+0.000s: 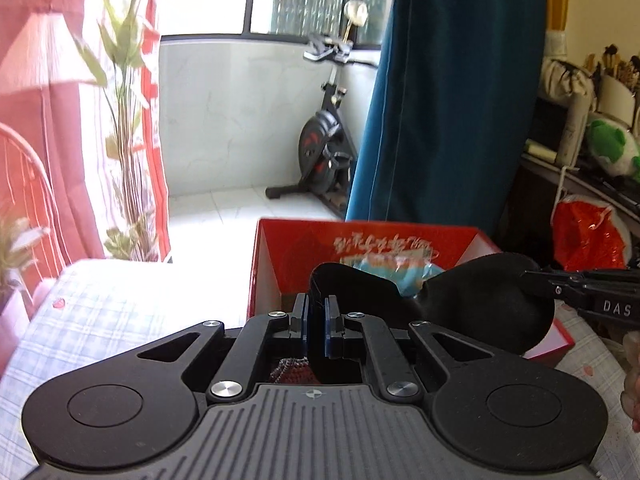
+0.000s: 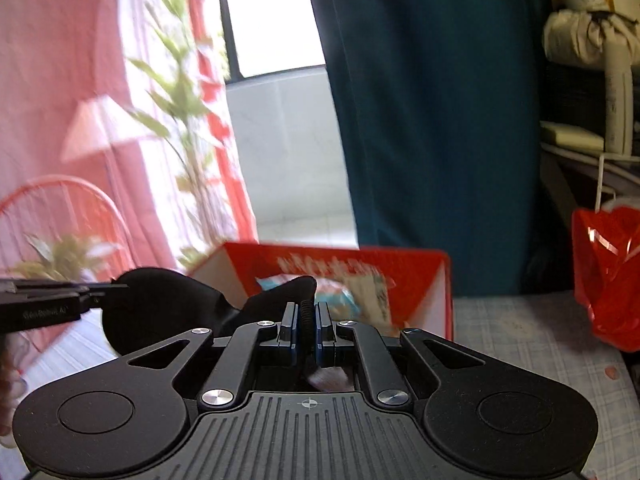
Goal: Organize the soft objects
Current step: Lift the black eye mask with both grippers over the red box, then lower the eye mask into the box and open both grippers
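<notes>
Jaws of left gripper (image 1: 316, 322) and right gripper (image 2: 307, 330) both clamp black cloth (image 1: 472, 300).

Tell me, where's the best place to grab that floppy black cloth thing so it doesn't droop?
Probably by its two far edges, one from each side, as now. The black cloth is thin and limp, so a single pinch would let it sag. The left gripper is shut on one edge, the right gripper on the other, which holds it spread above the red box.

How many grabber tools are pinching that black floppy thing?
2. The left gripper pinches one end of the soft black fabric piece; the right gripper pinches the other end.
</notes>
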